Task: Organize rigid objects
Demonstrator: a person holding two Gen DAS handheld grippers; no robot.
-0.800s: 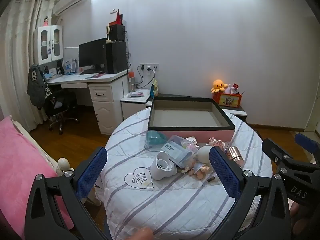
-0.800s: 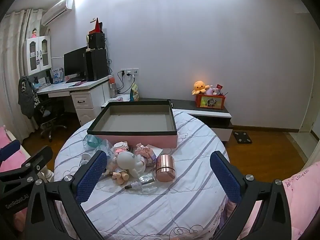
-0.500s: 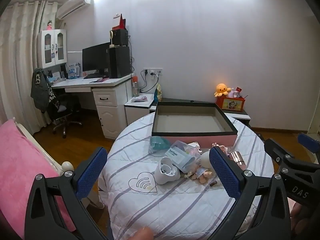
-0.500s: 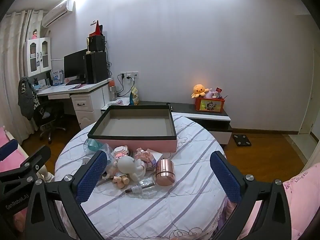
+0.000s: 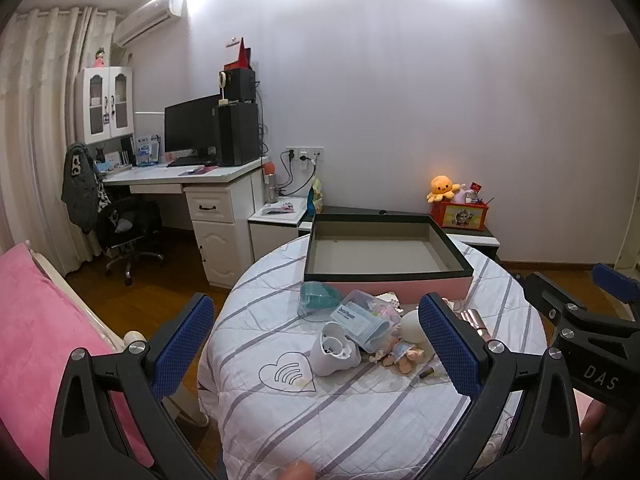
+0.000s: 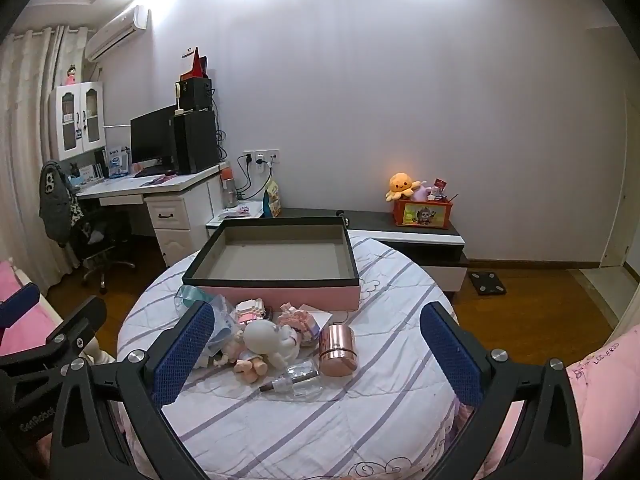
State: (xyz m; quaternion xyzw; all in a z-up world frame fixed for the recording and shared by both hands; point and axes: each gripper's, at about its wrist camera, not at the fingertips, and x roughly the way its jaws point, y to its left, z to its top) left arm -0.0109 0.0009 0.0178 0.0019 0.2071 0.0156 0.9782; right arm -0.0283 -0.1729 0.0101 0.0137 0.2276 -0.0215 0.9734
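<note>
A pile of small objects lies on the round table [image 6: 304, 432] in front of an empty pink box with a black rim [image 6: 276, 292]. The pile has a rose-gold cylinder [image 6: 337, 349], a clear glass bottle [image 6: 298, 380], a white round-headed doll [image 6: 266, 340], a pink block model [image 6: 250, 310], a white cup-like item [image 5: 332, 350] and a plastic bag with a card [image 5: 360, 322]. My left gripper [image 5: 316, 350] and my right gripper [image 6: 316, 354] are both open and empty, held above the table's near side.
A white desk [image 5: 188, 178] with a monitor and an office chair [image 5: 120, 232] stand at the left. A low cabinet with an orange toy box [image 6: 422, 212] is behind the table. Pink bedding [image 5: 36, 340] lies at the left and pink bedding [image 6: 600, 408] at the right.
Both grippers have pulled back and risen a little, so the table and the pile look smaller and farther. Both stay open.
</note>
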